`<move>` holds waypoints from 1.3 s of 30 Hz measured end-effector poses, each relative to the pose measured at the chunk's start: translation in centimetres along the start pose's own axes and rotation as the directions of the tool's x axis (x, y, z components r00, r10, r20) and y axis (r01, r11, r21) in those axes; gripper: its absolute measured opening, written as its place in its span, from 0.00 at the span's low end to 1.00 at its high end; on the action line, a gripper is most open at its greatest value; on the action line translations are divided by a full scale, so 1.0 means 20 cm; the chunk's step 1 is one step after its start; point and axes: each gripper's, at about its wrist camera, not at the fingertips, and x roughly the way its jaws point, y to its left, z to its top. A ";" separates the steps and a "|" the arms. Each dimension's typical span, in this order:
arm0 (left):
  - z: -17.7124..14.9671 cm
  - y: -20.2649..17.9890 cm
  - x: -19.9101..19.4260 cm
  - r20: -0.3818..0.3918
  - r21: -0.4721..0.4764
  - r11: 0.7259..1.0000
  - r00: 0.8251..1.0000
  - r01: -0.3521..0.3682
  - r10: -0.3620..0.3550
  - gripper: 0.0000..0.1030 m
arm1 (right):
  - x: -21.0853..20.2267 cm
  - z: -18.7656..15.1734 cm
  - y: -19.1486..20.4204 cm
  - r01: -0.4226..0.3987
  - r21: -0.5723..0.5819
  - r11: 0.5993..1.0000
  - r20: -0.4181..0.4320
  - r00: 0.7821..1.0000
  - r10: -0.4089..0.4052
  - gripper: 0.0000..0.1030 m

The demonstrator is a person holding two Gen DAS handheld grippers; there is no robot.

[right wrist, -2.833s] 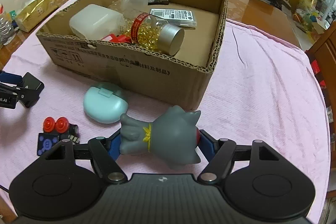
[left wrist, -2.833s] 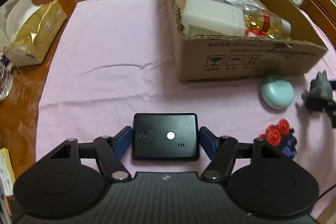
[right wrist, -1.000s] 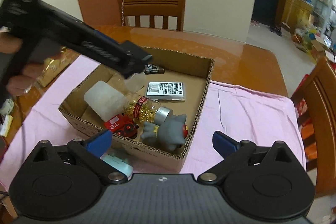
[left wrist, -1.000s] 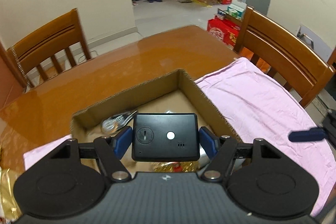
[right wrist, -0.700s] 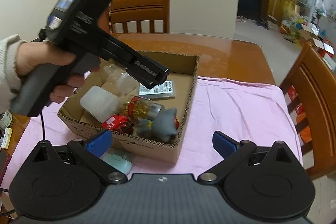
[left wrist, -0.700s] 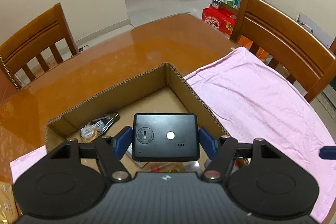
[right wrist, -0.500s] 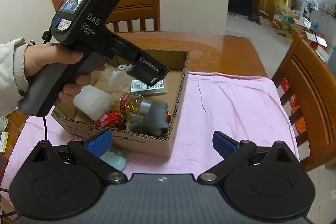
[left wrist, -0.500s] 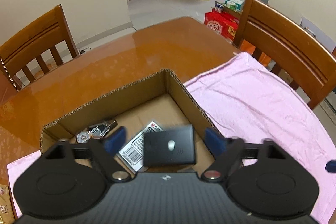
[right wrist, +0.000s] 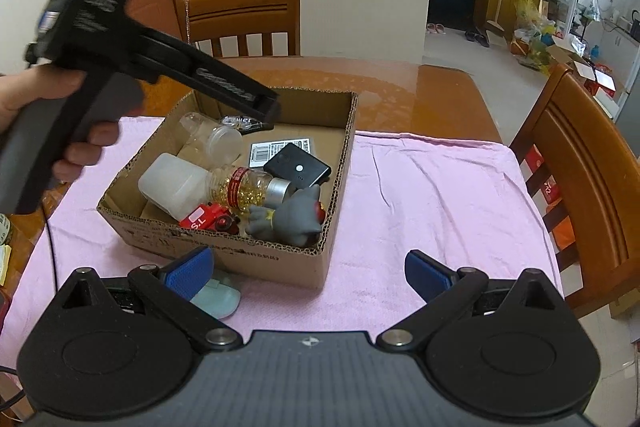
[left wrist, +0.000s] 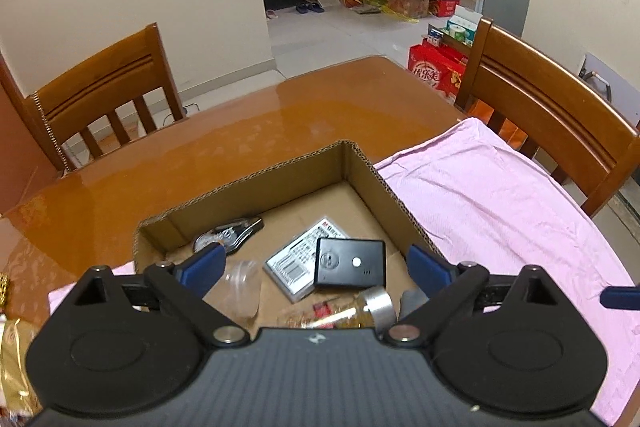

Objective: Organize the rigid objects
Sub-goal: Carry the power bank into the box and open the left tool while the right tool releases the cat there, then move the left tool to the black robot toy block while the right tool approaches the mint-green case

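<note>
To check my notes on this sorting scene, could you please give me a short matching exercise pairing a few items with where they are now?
Things:
1. black device
2. grey toy figure
3. mint green case
4. left claw

Places or states:
A. on the pink cloth outside the box
B. open and empty, above the cardboard box
C. lying partly on a barcoded card
D. in the box's near right corner

Pairs: 1-C, 2-D, 3-A, 4-B

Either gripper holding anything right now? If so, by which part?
Nothing held. Left gripper and right gripper are both open; the black device lies loose in the cardboard box.
</note>
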 end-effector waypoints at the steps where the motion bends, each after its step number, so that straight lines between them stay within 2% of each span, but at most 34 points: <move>1: -0.01 0.01 -0.02 0.001 -0.007 1.000 1.000 0.002 -0.002 0.94 | 0.00 0.00 0.00 0.001 -0.002 1.000 -0.002 1.000 -0.001 1.00; 14: -0.25 -0.02 -0.25 0.005 -0.067 0.997 0.999 -0.042 0.042 0.95 | -0.03 -0.04 0.05 0.003 -0.049 0.999 0.003 1.000 -0.003 1.00; 20: -0.41 -0.06 -0.28 -0.005 -0.099 0.990 0.995 -0.100 0.100 0.97 | 0.01 -0.10 0.01 -0.009 -0.060 0.998 -0.015 1.000 0.008 1.00; 28: -0.67 -0.16 -0.17 -0.104 -0.169 0.974 0.985 -0.152 0.136 0.97 | 0.14 -0.26 -0.09 -0.037 -0.035 0.999 -0.072 0.997 0.034 1.00; 33: -0.82 -0.22 -0.05 -0.198 -0.230 0.956 0.971 -0.181 0.136 0.97 | 0.20 -0.34 -0.14 -0.057 -0.034 0.998 -0.107 0.993 0.053 1.00; 39: -0.95 -0.26 0.04 -0.264 -0.229 0.945 0.950 -0.232 0.169 0.97 | 0.23 -0.36 -0.17 -0.069 -0.055 0.996 -0.123 0.991 0.062 1.00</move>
